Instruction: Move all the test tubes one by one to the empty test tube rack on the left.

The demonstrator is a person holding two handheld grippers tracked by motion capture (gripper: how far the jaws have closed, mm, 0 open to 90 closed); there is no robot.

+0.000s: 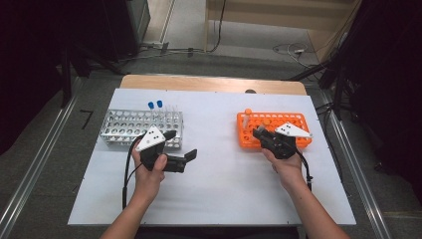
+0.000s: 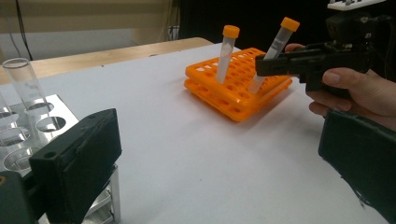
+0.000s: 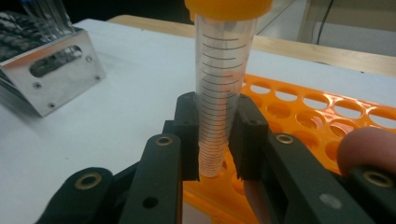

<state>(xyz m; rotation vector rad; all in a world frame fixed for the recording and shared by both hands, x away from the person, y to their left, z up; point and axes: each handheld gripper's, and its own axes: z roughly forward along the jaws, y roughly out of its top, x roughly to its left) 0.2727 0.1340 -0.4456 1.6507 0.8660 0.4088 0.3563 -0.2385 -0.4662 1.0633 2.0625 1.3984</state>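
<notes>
Left of frame: metal rack (image 1: pixel 142 128) with two blue-capped tubes (image 1: pixel 155 105) at its far edge. Left gripper (image 1: pixel 188 158) idle just in front, jaws spread, nothing between. Right of frame: right gripper (image 3: pixel 217 140) pinching an orange-capped tube (image 3: pixel 224 79), tip at the orange rack (image 1: pixel 274 128). A second orange tube (image 2: pixel 227 53) stands there. Apparently early; transfer not yet made

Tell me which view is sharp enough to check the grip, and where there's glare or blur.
Right gripper view: tube markings crisp between the pads, background soft. Left gripper view: its own jaws blurred up close, orange rack clear. High view: table evenly bright, surroundings dark.
</notes>
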